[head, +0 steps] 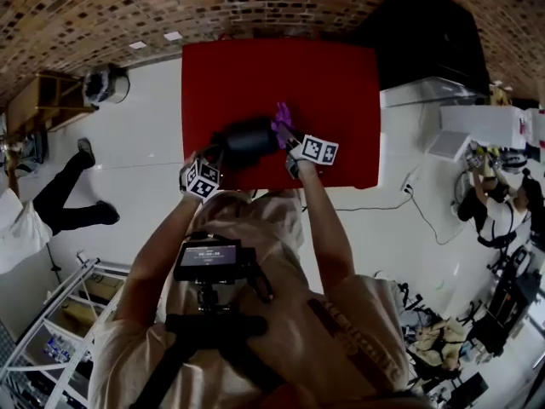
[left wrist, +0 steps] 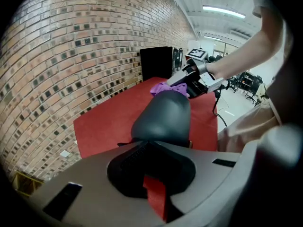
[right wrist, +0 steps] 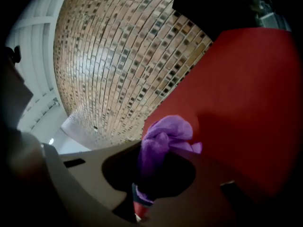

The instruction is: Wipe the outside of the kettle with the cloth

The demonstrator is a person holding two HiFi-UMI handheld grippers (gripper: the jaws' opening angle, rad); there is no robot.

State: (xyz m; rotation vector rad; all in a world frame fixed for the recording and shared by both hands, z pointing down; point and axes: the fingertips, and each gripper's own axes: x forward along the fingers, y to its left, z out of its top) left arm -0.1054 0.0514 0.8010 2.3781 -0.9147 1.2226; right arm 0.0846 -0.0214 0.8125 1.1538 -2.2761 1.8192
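At centre frame on the red mat [head: 341, 75], mid-wipe: with left gripper [head: 202, 180] closed at the dark kettle [head: 247, 139] and right gripper [head: 294, 154] clamping the purple cloth [head: 282, 119] just beside it, press cloth to wall and sweep.

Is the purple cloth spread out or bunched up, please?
Bunched up: the cloth sits as a crumpled wad clamped in the right gripper.
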